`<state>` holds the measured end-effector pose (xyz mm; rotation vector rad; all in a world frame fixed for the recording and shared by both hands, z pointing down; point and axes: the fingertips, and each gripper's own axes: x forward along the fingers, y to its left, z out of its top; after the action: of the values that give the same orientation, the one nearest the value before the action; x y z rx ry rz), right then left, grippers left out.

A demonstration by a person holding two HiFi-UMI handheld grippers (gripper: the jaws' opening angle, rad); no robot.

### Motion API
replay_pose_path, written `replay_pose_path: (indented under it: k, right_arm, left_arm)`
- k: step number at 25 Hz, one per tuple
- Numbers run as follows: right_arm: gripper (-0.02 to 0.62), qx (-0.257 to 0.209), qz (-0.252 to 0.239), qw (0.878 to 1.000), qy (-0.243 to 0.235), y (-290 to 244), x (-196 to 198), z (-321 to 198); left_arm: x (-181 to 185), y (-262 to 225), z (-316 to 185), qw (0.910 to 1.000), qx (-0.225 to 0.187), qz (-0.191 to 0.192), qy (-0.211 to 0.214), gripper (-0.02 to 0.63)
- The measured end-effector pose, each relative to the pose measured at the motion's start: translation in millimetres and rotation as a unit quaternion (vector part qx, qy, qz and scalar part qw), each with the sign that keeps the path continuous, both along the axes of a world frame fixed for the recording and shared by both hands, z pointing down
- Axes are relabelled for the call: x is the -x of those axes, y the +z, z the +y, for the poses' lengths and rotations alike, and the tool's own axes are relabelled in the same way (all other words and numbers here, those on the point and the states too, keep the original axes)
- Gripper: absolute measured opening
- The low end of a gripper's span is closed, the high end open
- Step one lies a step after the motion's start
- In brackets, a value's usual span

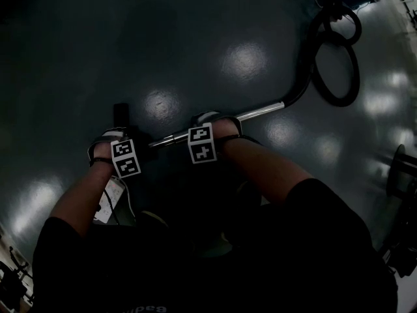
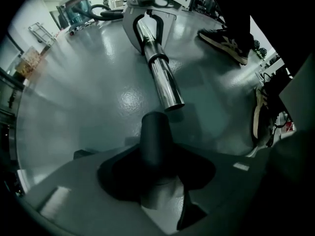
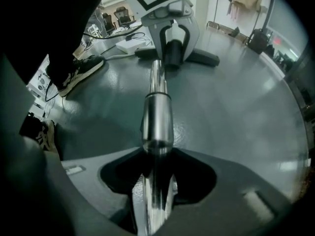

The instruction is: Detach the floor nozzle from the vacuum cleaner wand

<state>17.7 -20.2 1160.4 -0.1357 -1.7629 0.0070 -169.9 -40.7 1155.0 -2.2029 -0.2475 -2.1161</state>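
Across the upper left and upper middle of the head view, a broad stretch of bare floor (image 1: 195, 31) is being left open for passage. The middle of the frame is being crossed by the wand (image 1: 260, 111), which is lying from centre left up towards the right. The upper right is being taken up by the looped hose (image 1: 339, 64). The right edge is being narrowed by a dark stand (image 1: 399, 168). The lower left is being cluttered by a white device (image 1: 112, 194) and its cable. In the left gripper view, the upper right is being crowded by shoes (image 2: 226, 41). In the right gripper view, the wand's far end is being barred by the floor nozzle (image 3: 206, 59).
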Motion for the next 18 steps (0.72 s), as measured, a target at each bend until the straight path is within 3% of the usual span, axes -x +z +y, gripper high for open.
replay_pose_path:
  k: [7, 10, 12, 15, 18]
  right_arm:
    - [0.222, 0.059, -0.027, 0.998, -0.005, -21, 8, -1]
    - [0.222, 0.068, -0.077, 0.995, 0.003, -52, 24, -19]
    - [0.222, 0.068, -0.116, 0.99, 0.032, -74, 36, -42]
    - [0.222, 0.085, -0.168, 0.976, 0.109, -100, 54, -78]
    - [0.222, 0.107, -0.201, 0.954, 0.193, -114, 65, -101]
  left_arm:
    - [6, -10, -10, 0.9997, 0.005, 0.01, -0.024, 0.207]
    - [2, -26, -19, 0.9966, 0.005, 0.052, -0.063, 0.232]
    - [-4, -43, -28, 0.9899, 0.006, 0.098, -0.102, 0.212]
    - [-10, -76, -42, 0.9669, 0.0, 0.172, -0.189, 0.206]
    - [-9, -115, -58, 0.9254, -0.017, 0.243, -0.29, 0.192]
